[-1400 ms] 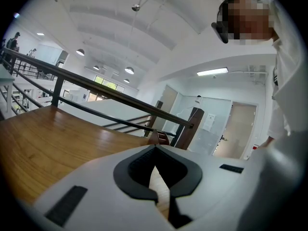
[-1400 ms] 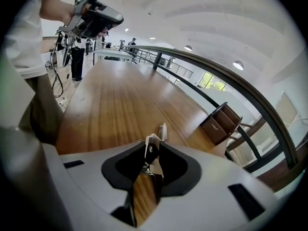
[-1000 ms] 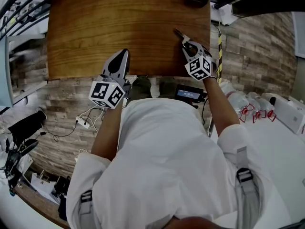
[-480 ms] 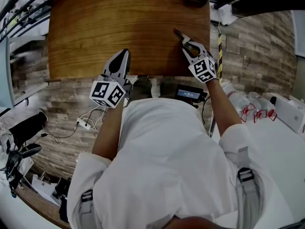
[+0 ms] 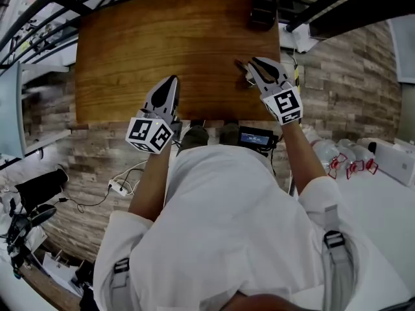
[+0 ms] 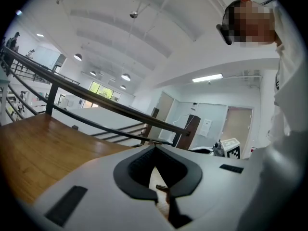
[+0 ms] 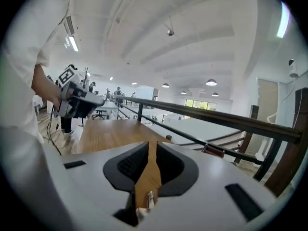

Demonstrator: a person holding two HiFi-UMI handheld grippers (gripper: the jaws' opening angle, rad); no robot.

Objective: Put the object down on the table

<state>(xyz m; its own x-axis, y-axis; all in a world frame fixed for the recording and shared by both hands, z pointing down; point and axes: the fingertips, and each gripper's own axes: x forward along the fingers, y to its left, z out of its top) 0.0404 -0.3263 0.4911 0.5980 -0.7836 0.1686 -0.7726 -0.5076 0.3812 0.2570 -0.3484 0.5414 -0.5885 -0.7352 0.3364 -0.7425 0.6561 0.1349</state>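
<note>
On the wooden table, a thin dark object with a pale end lies near the right front. It sits just left of my right gripper, and I cannot tell whether they touch. The right gripper's jaws are together, and the right gripper view shows nothing between them, only table wood through the slit. My left gripper hovers over the table's front edge. It is shut and empty in the left gripper view. The object is hidden in both gripper views.
A dark block stands at the table's far right edge. Black railings run beyond the table. A small black device lies on the floor under the front edge, with cables and bottles to either side.
My right gripper has shifted forward and slightly right, so its tip now lies alongside the thin object instead of behind it. The left gripper has barely moved.
</note>
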